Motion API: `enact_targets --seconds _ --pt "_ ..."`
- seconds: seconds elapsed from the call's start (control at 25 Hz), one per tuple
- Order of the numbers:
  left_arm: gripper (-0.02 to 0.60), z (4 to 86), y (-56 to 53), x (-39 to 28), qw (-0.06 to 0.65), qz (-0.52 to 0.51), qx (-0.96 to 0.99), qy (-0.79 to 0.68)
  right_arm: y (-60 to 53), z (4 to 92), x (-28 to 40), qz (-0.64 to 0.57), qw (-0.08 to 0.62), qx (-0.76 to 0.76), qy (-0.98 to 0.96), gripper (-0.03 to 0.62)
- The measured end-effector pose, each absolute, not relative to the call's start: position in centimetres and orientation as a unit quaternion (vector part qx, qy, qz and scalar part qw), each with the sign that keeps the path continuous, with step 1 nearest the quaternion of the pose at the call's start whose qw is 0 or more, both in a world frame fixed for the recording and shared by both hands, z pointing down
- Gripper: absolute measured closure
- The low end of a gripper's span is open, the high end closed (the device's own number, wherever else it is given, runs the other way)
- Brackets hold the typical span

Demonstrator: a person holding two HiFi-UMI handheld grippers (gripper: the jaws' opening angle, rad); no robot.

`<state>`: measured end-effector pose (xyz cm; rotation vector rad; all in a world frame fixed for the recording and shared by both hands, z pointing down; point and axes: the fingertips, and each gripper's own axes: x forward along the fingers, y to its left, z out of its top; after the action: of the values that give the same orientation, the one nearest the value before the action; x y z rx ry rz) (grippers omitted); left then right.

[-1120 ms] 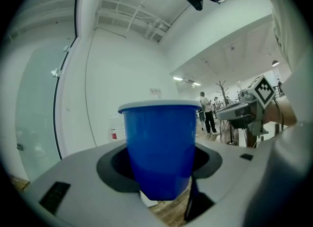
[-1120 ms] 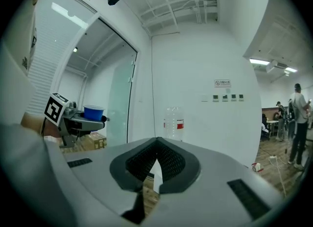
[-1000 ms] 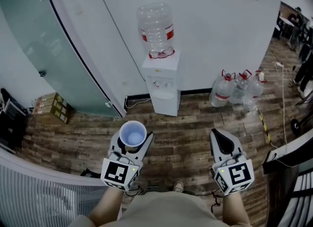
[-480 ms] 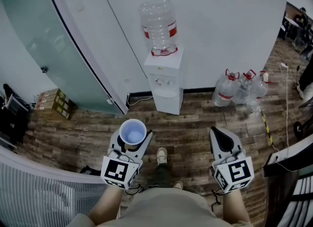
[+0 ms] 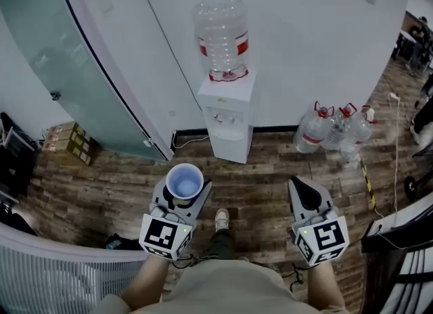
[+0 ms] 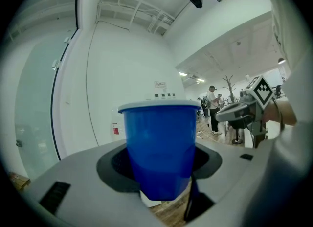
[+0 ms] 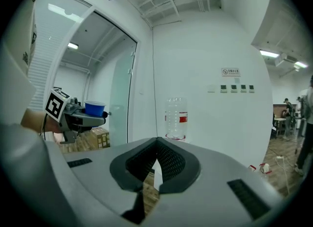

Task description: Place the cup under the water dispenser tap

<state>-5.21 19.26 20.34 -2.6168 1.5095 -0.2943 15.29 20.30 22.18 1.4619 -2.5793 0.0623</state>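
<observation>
Glossy plastic cup (image 6: 159,147); matt wood-plank floor (image 5: 257,184)

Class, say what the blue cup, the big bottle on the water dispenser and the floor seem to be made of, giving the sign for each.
Blue cup: probably thin plastic, smooth, with a pale rolled rim.
Big bottle: likely clear plastic, see-through with moulded ribs.
Floor: wood-look planks, matt; real wood or laminate cannot be told.

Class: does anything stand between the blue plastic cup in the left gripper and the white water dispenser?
Nothing visible does: only bare wooden floor separates the blue plastic cup from the white water dispenser; clear spare bottles stand aside, rightward.
</observation>
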Motion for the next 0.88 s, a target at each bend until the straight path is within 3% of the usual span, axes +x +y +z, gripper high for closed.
enact_targets --seconds 0.64,0.88 --pt "0.328 21.9 1.0 -9.0 0.050 -0.076 -0.886 0.454 3.2 24.1 10.2 0.055 0.128 0.505 -0.852 0.588" --pt "0.330 23.0 -6.3 -10.4 0.110 -0.098 -0.890 0.431 -4.2 25.4 7.2 0.070 0.139 0.510 -0.846 0.588"
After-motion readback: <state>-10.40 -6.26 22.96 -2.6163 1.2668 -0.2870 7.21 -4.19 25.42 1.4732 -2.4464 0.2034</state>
